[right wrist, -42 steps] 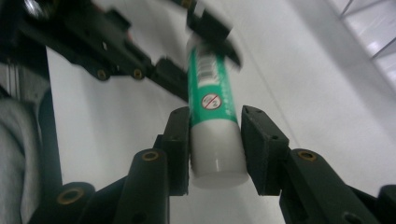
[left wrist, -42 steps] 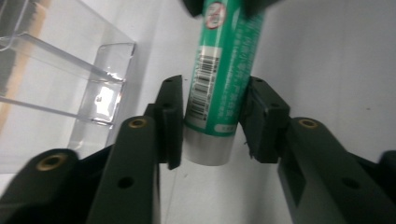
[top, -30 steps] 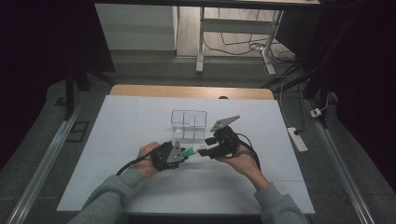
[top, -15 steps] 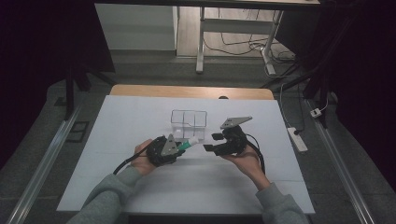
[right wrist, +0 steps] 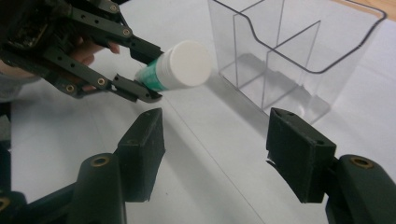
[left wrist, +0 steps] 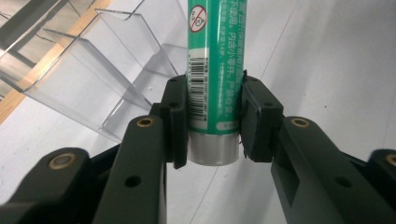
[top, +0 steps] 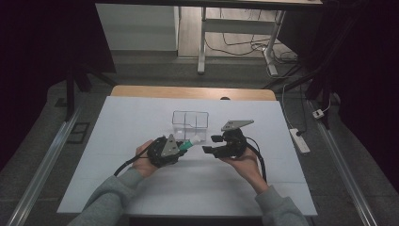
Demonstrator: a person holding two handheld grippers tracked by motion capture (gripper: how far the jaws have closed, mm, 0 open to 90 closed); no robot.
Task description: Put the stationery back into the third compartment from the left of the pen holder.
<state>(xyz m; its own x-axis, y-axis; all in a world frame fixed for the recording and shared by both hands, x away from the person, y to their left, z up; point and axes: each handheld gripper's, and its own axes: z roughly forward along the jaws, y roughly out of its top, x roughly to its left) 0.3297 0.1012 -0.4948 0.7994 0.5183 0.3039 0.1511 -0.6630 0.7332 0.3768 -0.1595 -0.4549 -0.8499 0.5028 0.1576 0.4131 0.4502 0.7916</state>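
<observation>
Holding the green tube (left wrist: 215, 70) tight near its crimped end, my left gripper (top: 181, 147) kept it just beside the clear divided box (top: 189, 120). My right gripper (right wrist: 215, 154) was wide and empty; it should grab the white cap (right wrist: 189, 64) squarely

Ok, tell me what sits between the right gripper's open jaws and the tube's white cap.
Nothing: in the right gripper view only bare white table separates the right gripper from the tube that the left gripper holds.

Overhead view; two close gripper views
</observation>
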